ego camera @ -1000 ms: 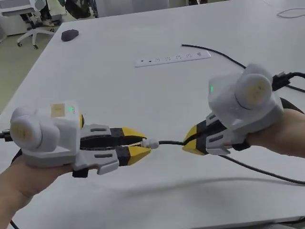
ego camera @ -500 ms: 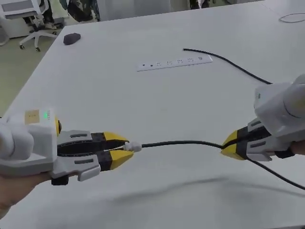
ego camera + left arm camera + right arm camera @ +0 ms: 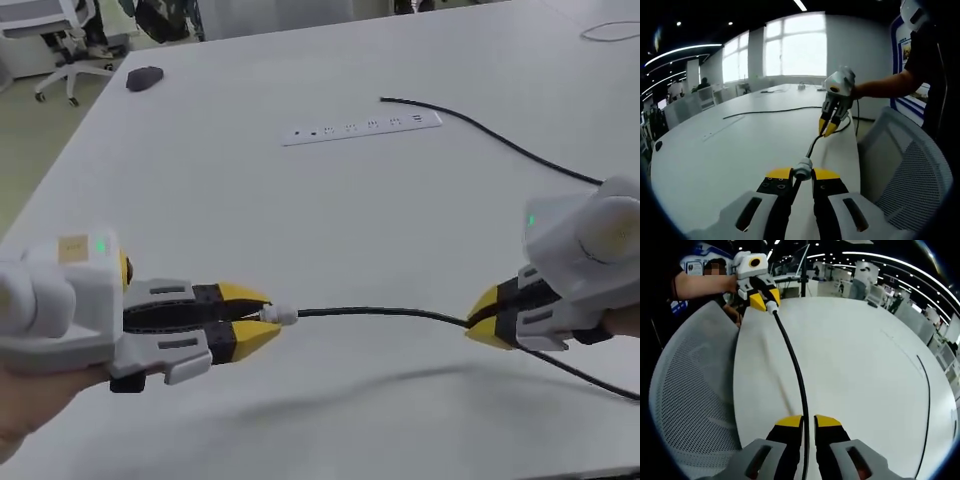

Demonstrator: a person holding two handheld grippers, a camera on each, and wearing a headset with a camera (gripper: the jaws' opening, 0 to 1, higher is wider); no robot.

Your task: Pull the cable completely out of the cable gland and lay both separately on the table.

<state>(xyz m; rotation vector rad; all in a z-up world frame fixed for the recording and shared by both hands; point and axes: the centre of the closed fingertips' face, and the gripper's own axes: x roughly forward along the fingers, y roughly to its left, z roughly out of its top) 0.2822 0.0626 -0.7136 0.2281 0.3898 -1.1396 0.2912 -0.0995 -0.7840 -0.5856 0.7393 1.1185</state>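
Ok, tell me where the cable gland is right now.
Head view, lower left: the white cable gland is pinched at the tips of the left gripper, with the black cable running from it rightward to the right gripper.

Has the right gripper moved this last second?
Yes. Against the power strip, the right gripper has gone rightward, from below the strip to beyond its right end, pulling the cable away from the left gripper.

A white table (image 3: 300,230) carries a white power strip (image 3: 360,127) with a black cord (image 3: 490,135) running right, and a dark mouse (image 3: 145,76) near the far-left edge.
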